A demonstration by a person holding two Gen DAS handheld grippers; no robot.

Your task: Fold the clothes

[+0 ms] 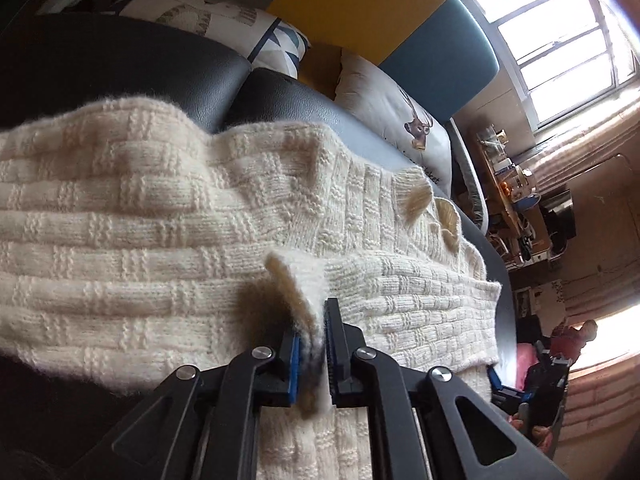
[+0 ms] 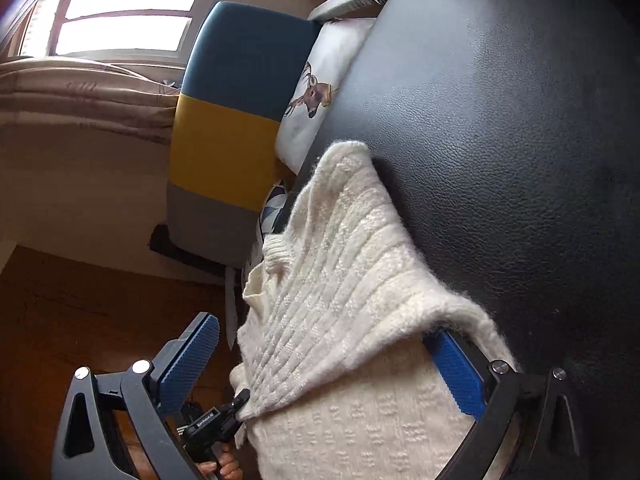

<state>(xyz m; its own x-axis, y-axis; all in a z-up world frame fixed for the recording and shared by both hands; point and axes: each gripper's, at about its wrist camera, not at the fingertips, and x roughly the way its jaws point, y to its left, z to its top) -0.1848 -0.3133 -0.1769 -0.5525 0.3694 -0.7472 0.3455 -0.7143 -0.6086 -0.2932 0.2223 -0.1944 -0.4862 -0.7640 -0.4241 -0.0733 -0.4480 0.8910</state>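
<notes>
Cream basket-weave knitted sweater (image 1: 160, 216) spread over black leather sofa seat (image 1: 132, 60). Left gripper (image 1: 313, 360) clamped on a raised fold of its edge. Right gripper (image 2: 320, 364) spread wide, blue-padded fingers (image 2: 456, 372) straddling the knit, one tucked beneath a fold.

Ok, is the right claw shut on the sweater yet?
No, open. The right claw has its blue pads spread wide, with the cream sweater between them. The left claw is pinching an edge.
</notes>
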